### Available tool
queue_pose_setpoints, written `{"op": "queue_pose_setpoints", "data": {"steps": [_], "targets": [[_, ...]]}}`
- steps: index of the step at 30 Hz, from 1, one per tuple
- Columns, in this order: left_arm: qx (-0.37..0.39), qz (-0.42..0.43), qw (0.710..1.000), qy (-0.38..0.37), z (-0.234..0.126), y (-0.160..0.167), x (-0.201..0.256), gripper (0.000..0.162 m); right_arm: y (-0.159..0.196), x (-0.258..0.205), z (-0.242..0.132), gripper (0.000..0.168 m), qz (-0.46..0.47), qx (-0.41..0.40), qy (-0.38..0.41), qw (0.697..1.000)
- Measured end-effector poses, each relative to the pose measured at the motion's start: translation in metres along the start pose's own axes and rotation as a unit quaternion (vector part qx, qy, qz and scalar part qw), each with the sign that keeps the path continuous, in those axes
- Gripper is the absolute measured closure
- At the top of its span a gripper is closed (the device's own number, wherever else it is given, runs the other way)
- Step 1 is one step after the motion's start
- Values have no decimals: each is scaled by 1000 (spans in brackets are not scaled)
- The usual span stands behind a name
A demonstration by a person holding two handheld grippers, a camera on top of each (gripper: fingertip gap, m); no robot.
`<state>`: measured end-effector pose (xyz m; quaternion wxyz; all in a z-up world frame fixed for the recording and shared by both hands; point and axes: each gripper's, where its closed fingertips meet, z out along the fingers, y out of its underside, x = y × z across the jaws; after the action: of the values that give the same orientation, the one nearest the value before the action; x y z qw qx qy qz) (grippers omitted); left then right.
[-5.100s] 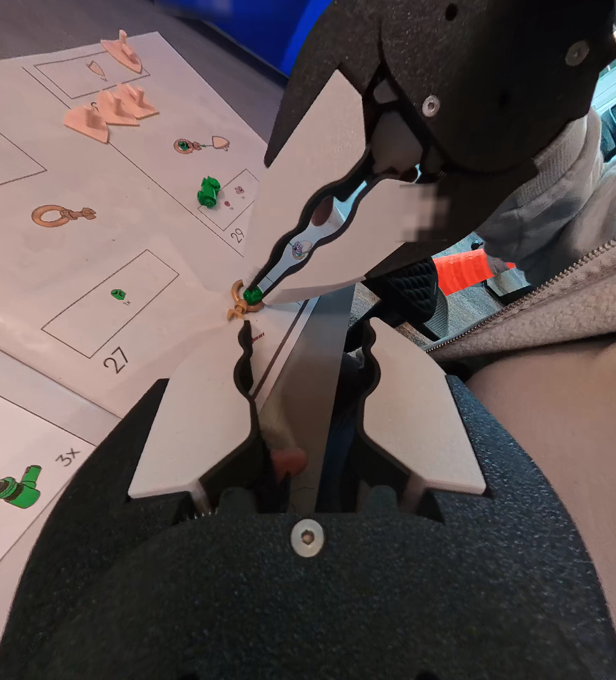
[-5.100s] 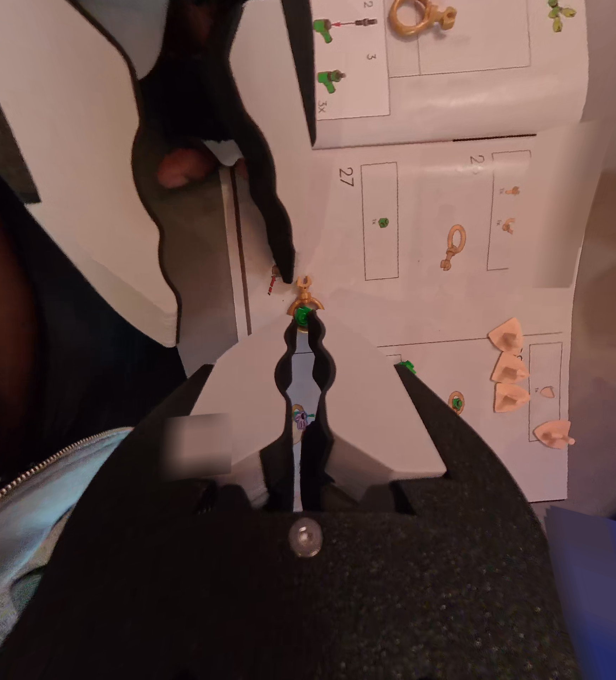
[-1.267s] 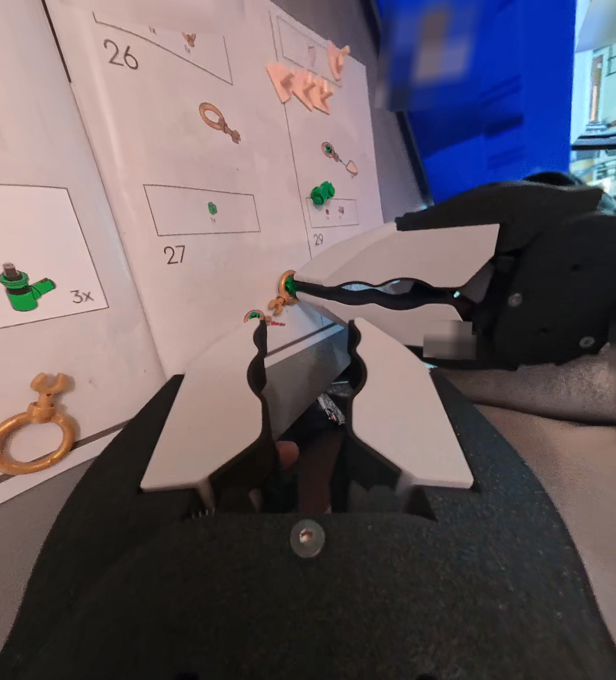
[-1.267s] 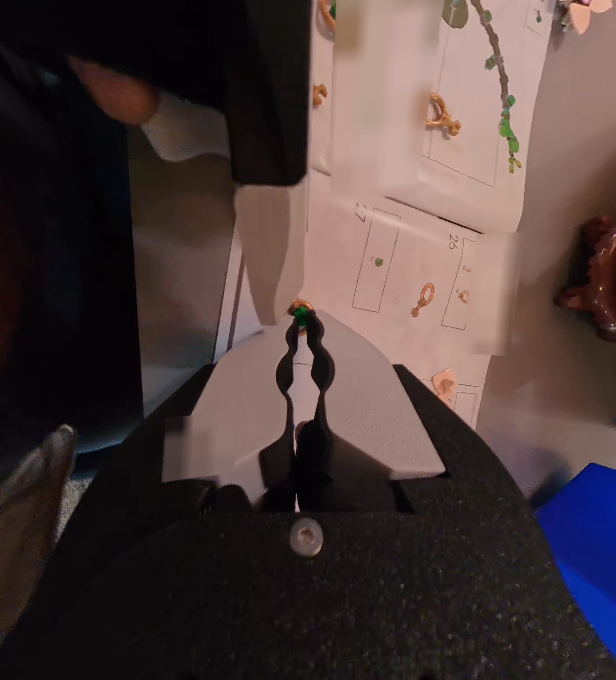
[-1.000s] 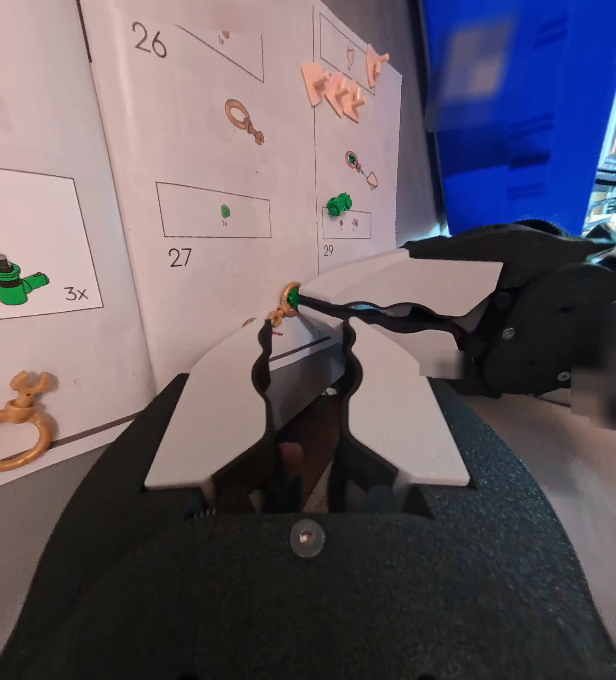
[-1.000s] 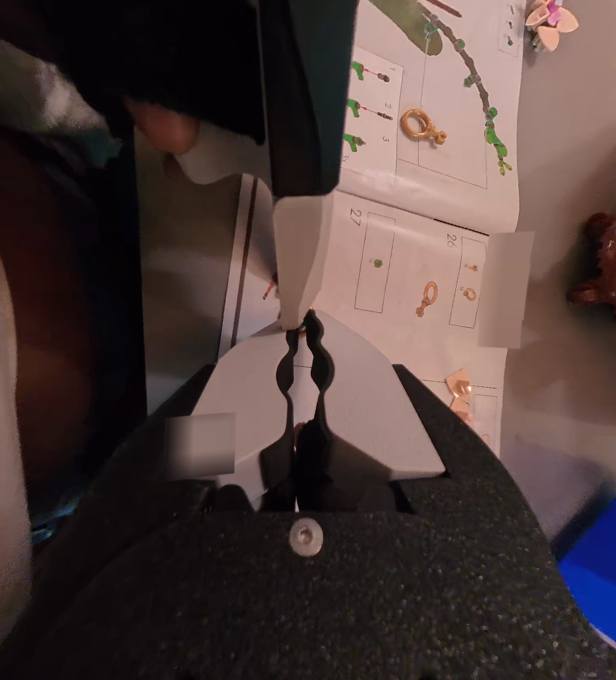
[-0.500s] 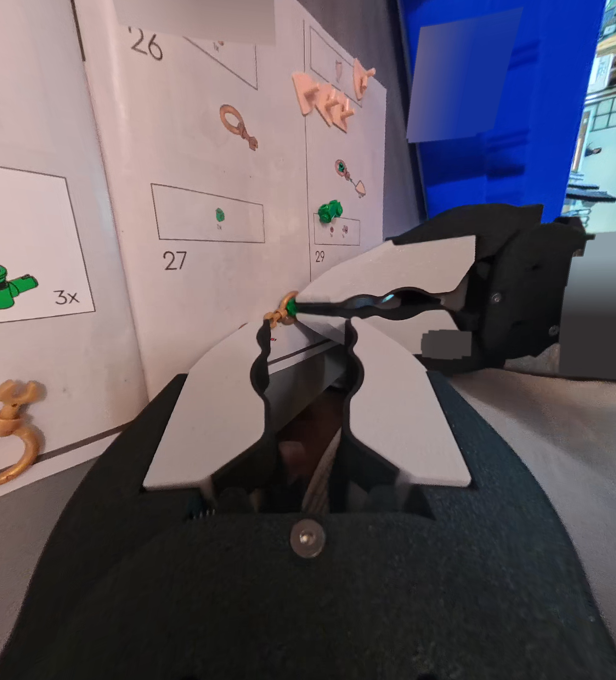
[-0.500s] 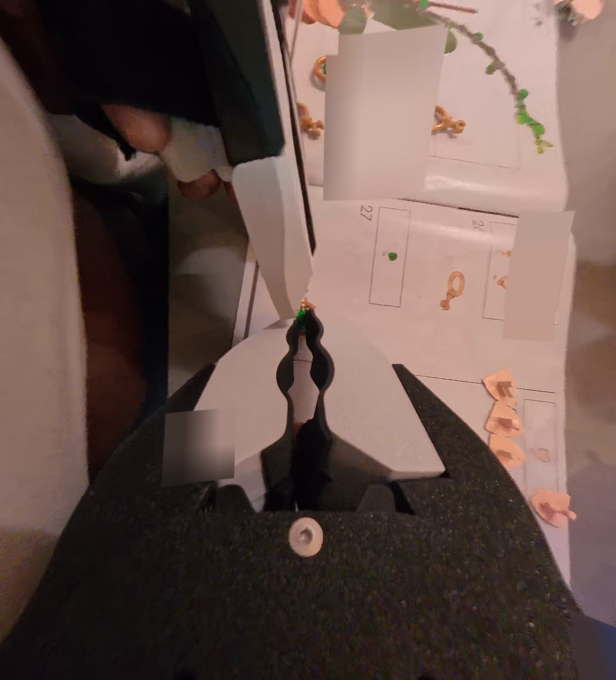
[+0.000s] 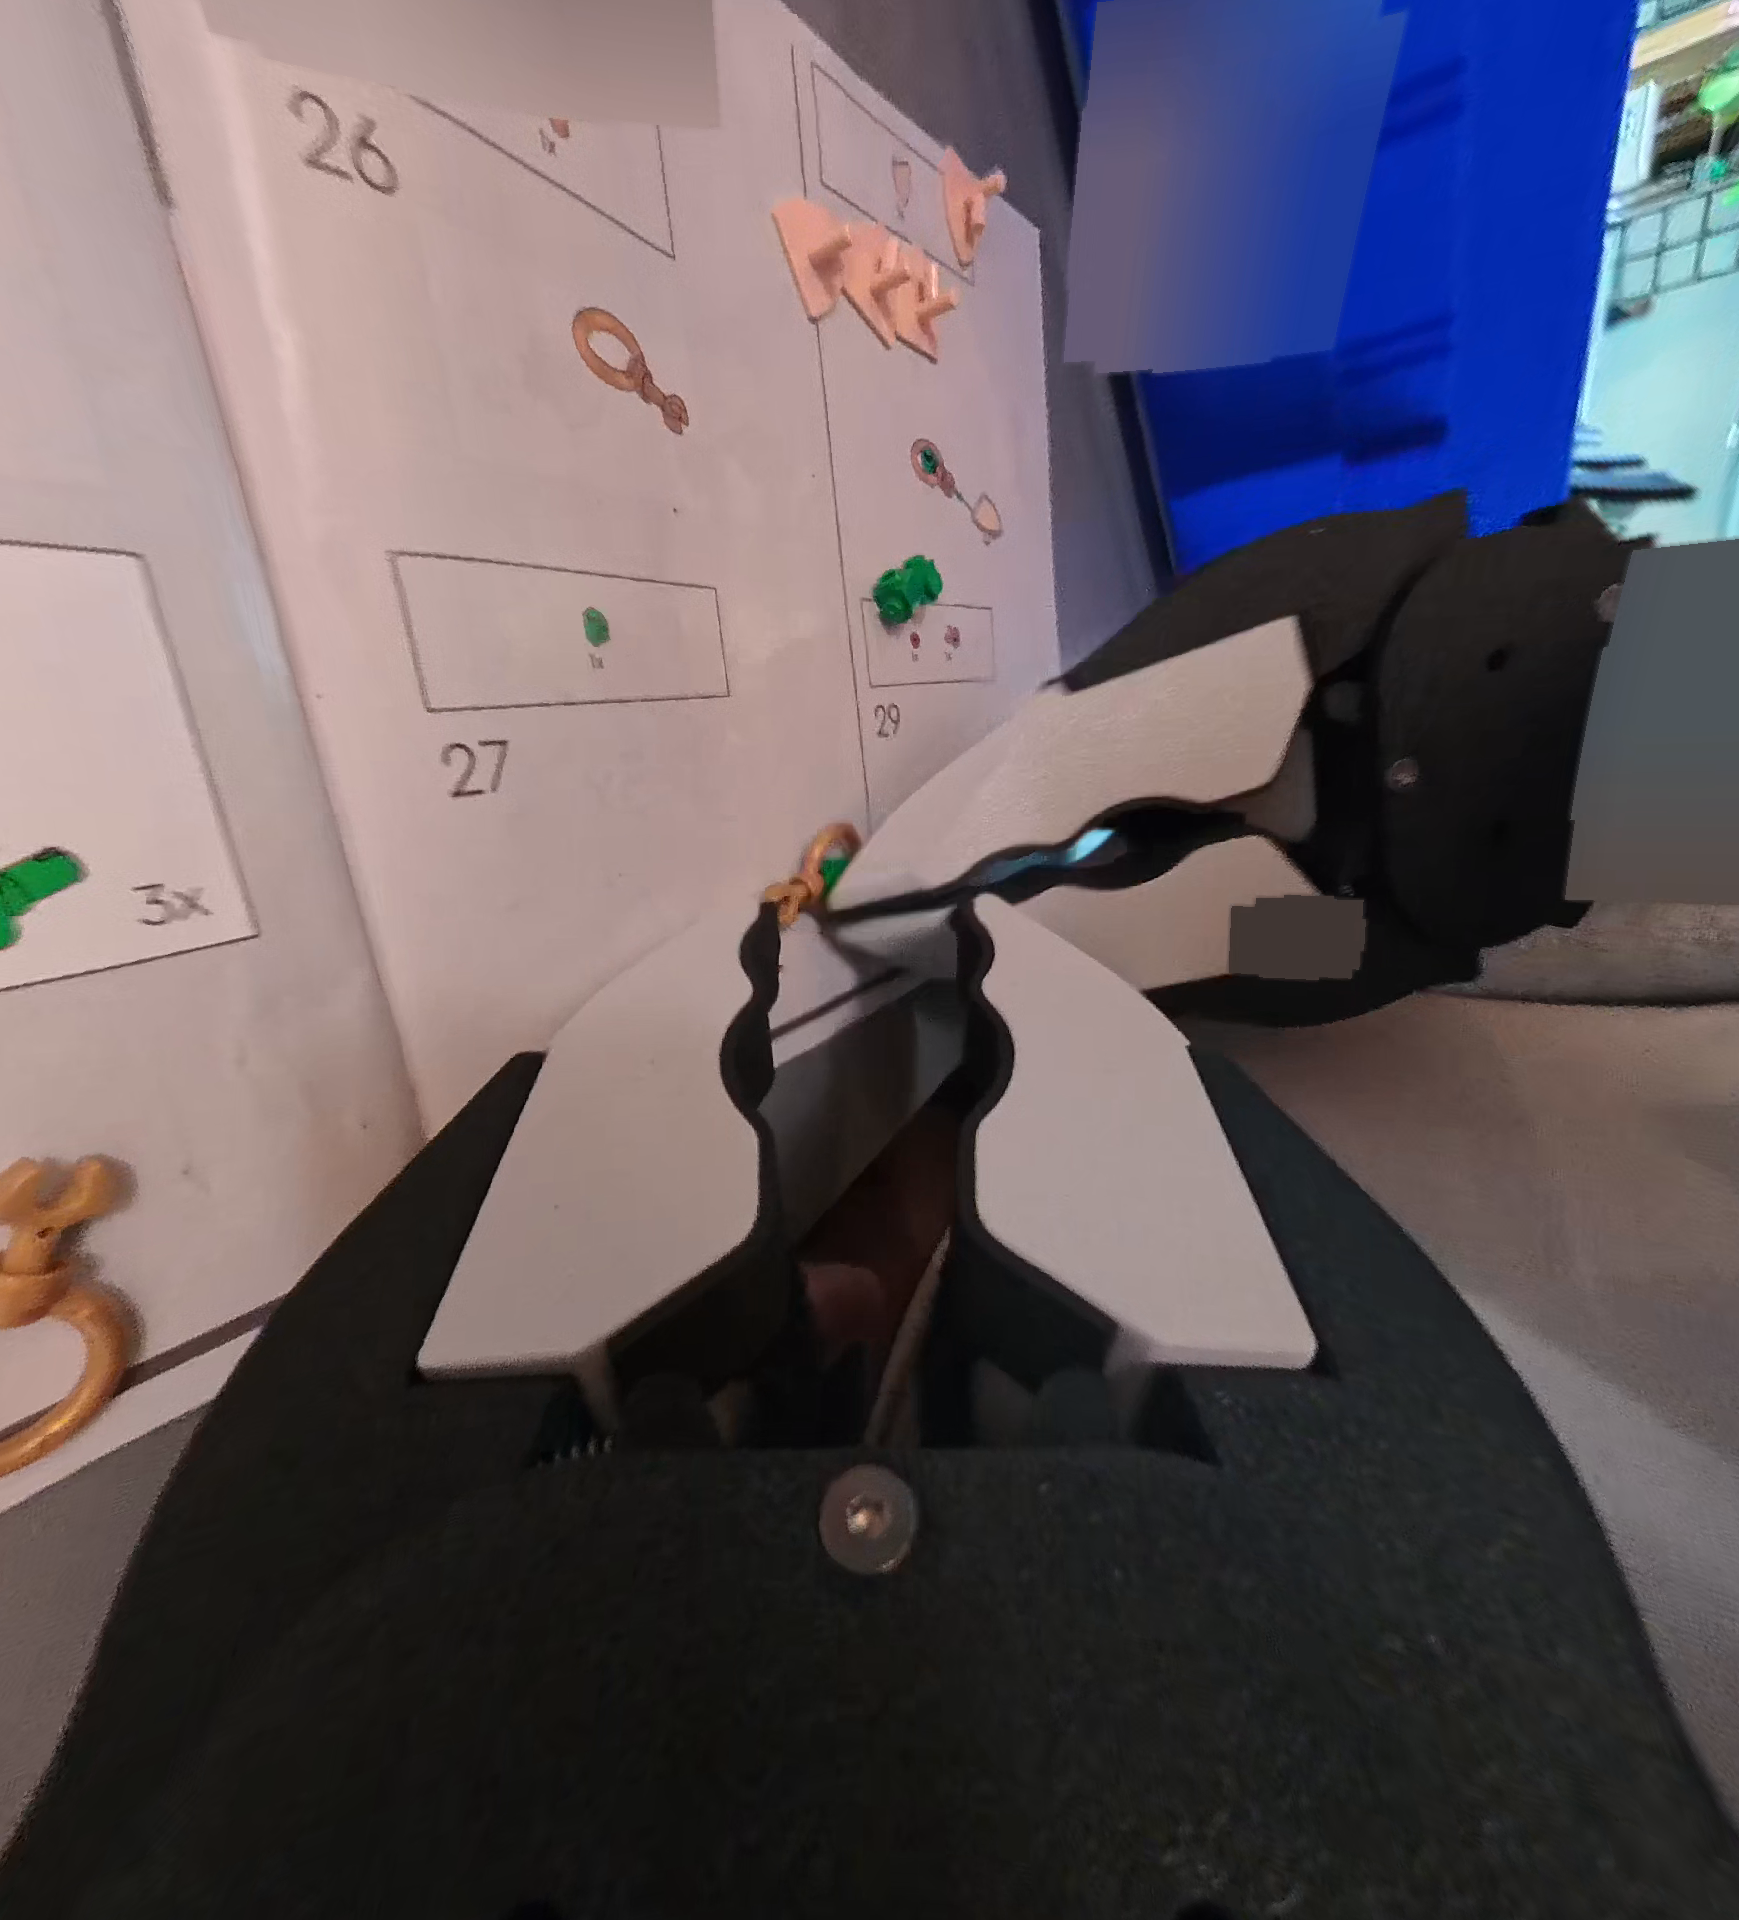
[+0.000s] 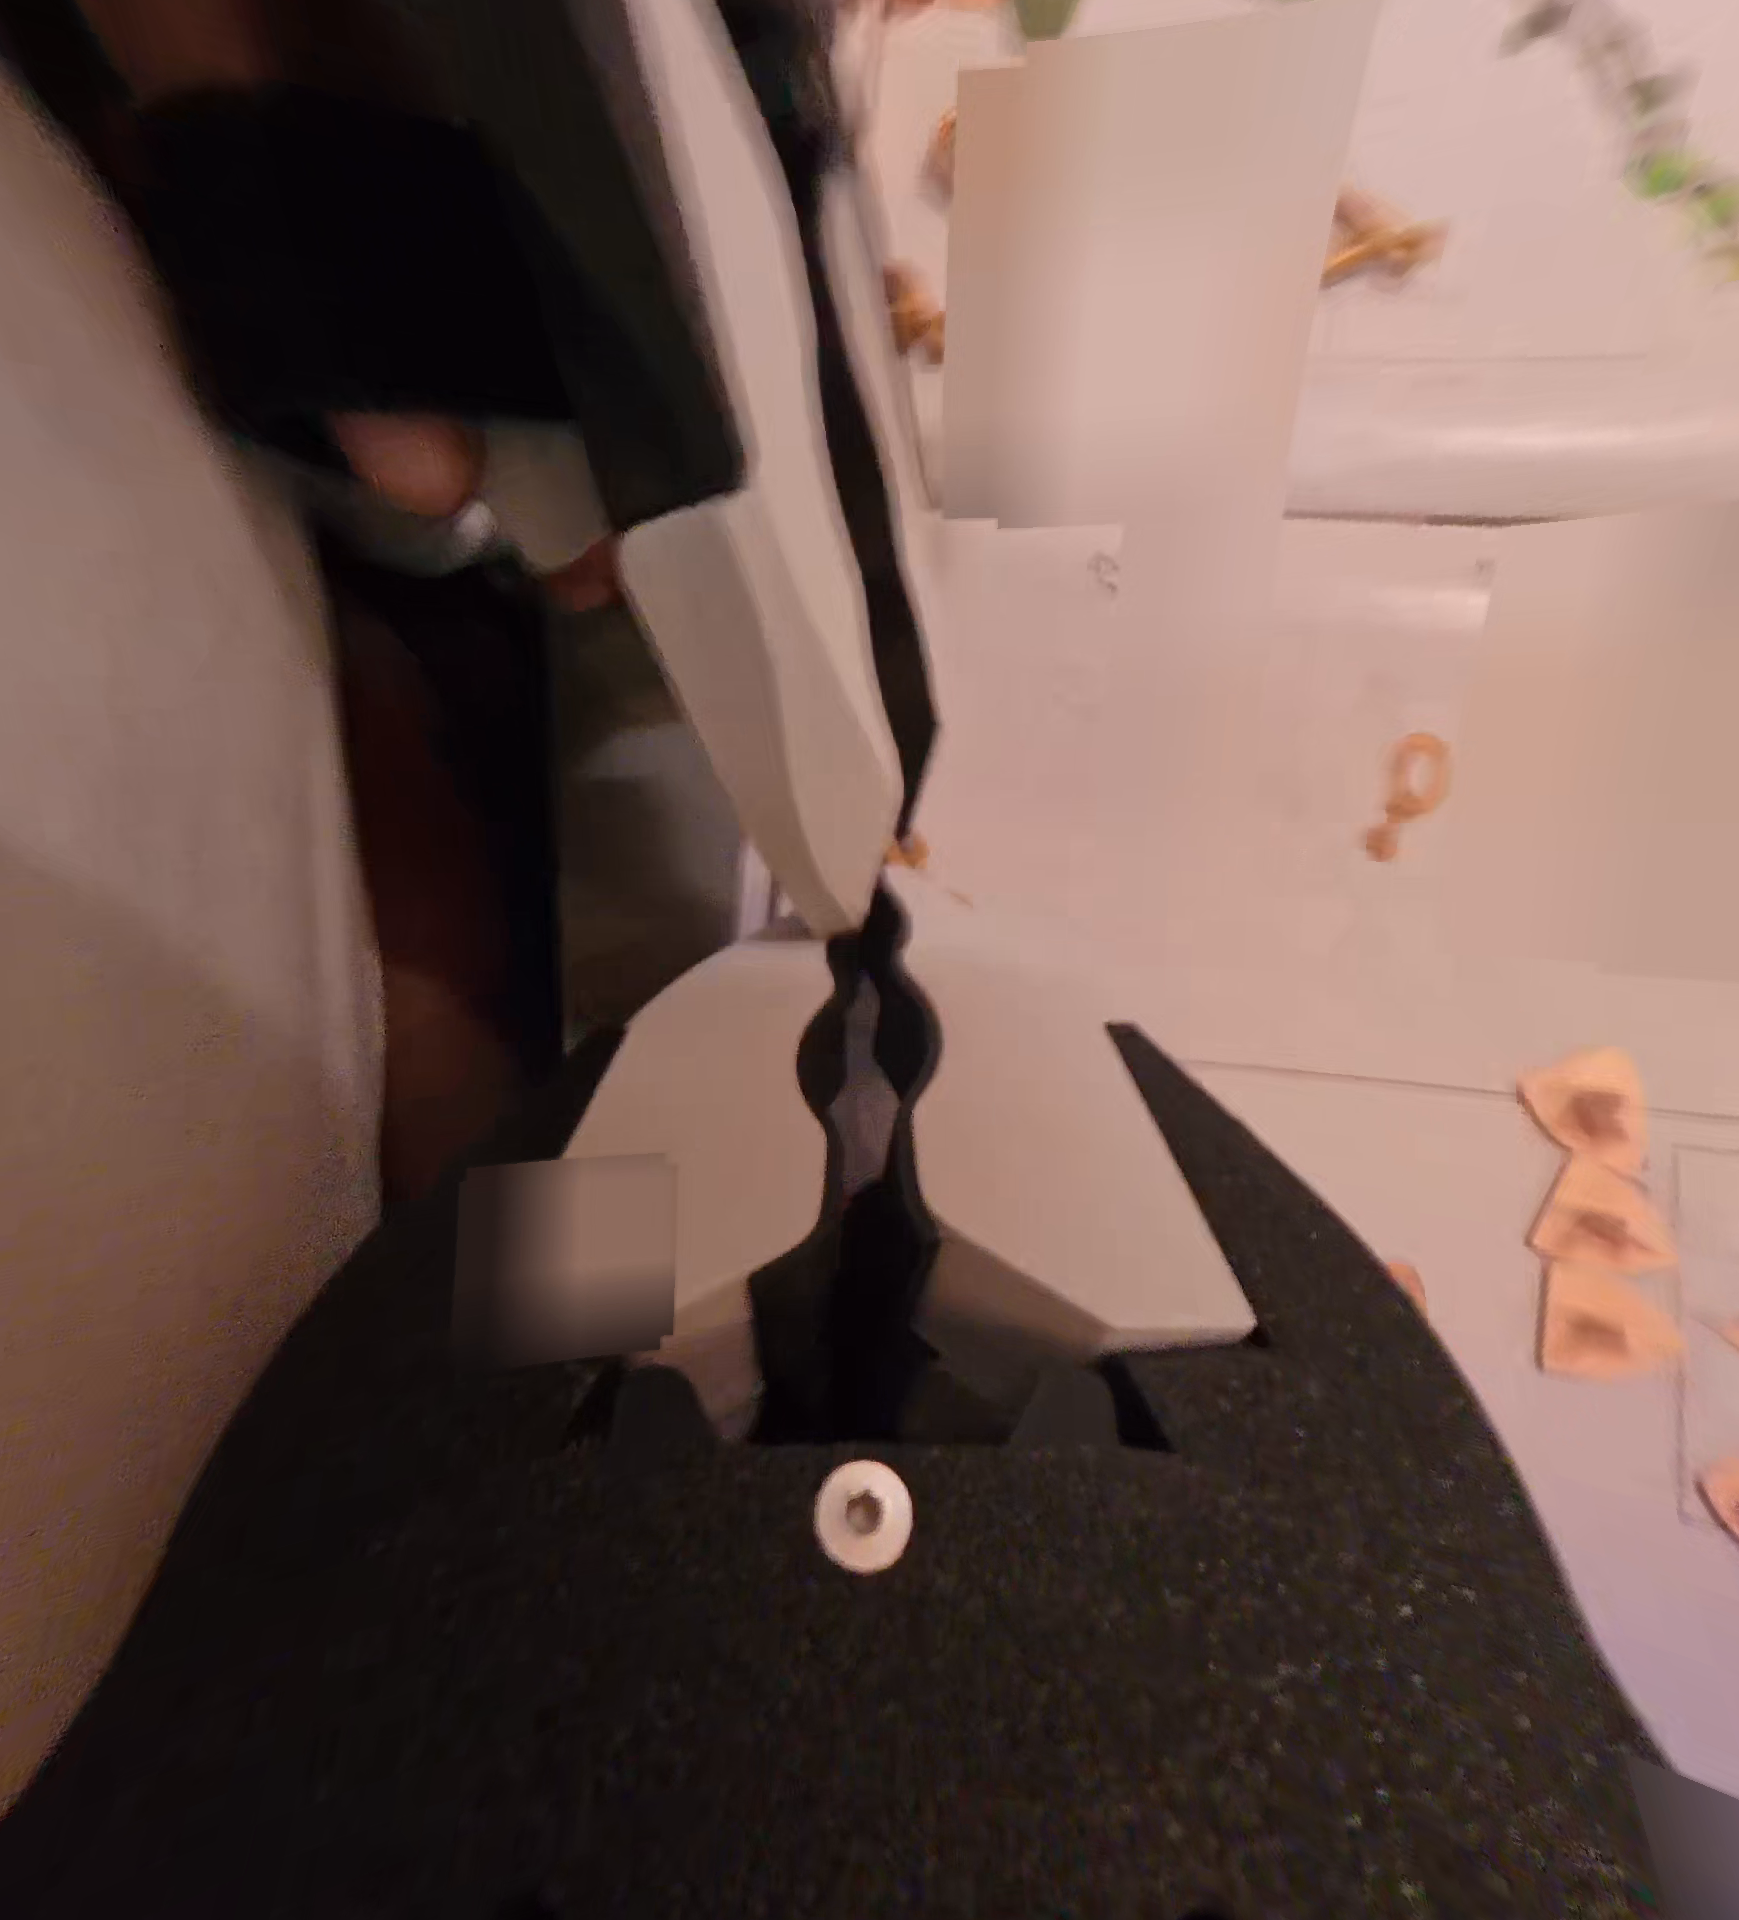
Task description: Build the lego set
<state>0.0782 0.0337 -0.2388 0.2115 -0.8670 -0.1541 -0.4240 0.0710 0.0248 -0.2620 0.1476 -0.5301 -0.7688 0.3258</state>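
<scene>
While the gold ring piece (image 9: 815, 871) is pinched with its green stud by the closed right gripper (image 9: 837, 902), its clip end points toward the left gripper (image 9: 865, 940). The left fingers (image 9: 636, 1122) are held apart, just beside that clip, above the instruction booklet (image 9: 491, 436).

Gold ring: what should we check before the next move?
1. Right gripper shut on the green stud: ok.
2. Stud inside the ring: ok. Pushed fully in: cannot tell.
3. Left gripper open and ready: ok.
4. Clip of the ring between the left jaws: not ok. It sits by one fingertip, off to the side.
5. Right wrist view sharp enough to aim by: not ok, blurred.
6. Petals waiting on the manual: ok.
</scene>
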Motion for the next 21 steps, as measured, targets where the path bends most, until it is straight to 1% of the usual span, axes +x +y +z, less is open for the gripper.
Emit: {"op": "queue_pose_setpoints", "data": {"steps": [2, 3, 5, 9, 10, 11, 13, 16, 18, 21], "targets": [[-9, -23, 999, 25, 2, 2, 2, 132, -1, 1, 0, 168, 7, 6, 6, 1000], [-8, -24, 999, 27, 3, 1, 2, 130, 0, 2, 0, 168, 24, 7, -1, 1000], [-4, -10, 1000, 20, 3, 0, 2, 131, 0, 1, -1, 168, 30, 26, -4, 999], [8, -8, 1000, 27, -1, -1, 3, 123, -8, 0, -22, 166, 51, 82, -20, 995], [8, -5, 1000, 27, -1, -1, 3, 122, -7, 5, -27, 166, 52, 84, -12, 995], [8, 0, 1000, 25, -1, -1, 3, 121, -4, 9, -30, 166, 46, 79, -4, 996], [8, 3, 1000, 27, 1, 0, 4, 121, 5, 18, -28, 165, 31, 44, 15, 998], [3, 7, 1000, 31, 2, 1, 6, 121, 16, 18, -16, 160, 22, -6, -3, 1000], [2, 8, 1000, 30, 2, 1, 6, 122, 13, 20, -17, 159, 10, 0, 0, 1000], [0, 6, 1000, 31, 2, 1, 6, 122, 10, 20, -18, 164, -11, 4, 4, 1000]]}}
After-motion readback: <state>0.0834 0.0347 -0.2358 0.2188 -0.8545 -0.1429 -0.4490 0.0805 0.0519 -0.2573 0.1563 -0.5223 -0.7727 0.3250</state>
